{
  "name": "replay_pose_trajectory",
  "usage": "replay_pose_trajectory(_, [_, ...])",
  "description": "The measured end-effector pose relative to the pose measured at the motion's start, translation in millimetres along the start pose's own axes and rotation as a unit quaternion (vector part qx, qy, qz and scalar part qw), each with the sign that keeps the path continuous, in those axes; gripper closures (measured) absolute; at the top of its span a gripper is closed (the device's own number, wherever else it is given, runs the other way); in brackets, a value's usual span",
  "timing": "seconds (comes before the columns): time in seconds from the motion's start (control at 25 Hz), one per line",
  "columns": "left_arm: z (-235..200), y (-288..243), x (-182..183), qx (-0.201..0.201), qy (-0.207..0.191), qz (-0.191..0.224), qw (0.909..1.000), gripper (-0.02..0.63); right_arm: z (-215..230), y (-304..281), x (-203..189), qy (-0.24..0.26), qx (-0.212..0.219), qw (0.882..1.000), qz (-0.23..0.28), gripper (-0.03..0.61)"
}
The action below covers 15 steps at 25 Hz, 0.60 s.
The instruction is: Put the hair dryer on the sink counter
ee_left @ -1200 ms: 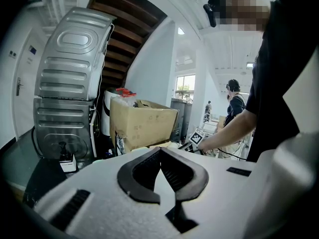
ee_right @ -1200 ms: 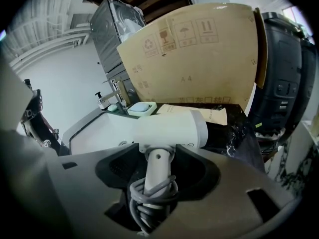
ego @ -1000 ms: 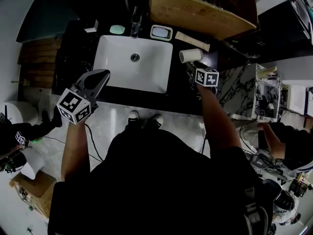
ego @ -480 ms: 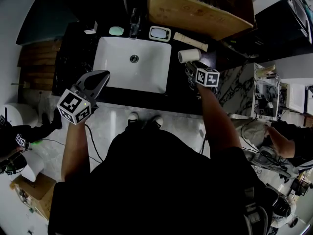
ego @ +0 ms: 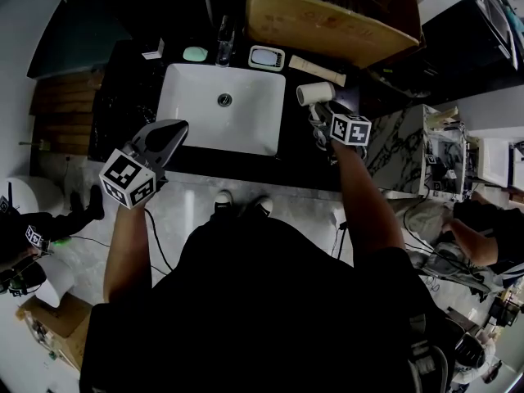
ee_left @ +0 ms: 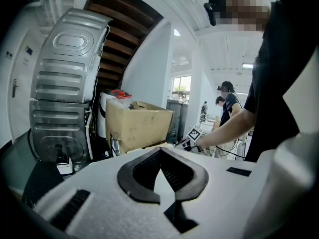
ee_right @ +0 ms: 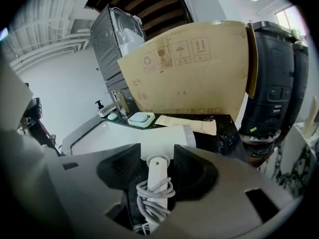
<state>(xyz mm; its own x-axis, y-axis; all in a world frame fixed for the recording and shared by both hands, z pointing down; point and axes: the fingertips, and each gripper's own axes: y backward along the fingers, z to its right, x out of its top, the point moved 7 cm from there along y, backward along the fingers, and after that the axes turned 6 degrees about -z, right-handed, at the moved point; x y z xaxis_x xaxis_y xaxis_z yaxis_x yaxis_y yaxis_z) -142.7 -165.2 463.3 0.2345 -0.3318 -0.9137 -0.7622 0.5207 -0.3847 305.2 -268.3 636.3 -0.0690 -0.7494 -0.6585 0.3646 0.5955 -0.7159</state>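
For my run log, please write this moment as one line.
left tool: shut, empty | right tool: jaws closing, hair dryer handle between them | hair dryer: on counter beside sink

We find the widest room over the white sink basin (ego: 205, 125), open from the front edge. The faucet (ego: 225, 39) and soap dish (ego: 268, 56) line its back rim, under the overhanging cardboard box (ego: 327, 19). To the right, the hair dryer (ego: 315, 94) and a flat packet (ego: 319, 70) crowd the narrow counter strip (ego: 307, 150). The left counter (ego: 131, 97) looks open.
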Motion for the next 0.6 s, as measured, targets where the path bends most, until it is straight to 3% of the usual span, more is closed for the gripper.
replay_pose_trajectory(0.6, [14.3,8.8,3.8,-0.020,-0.011,0.008,0.9997,0.600,-6.5,52.2,7.8,-0.049,-0.012,0.997,0.054,0.387])
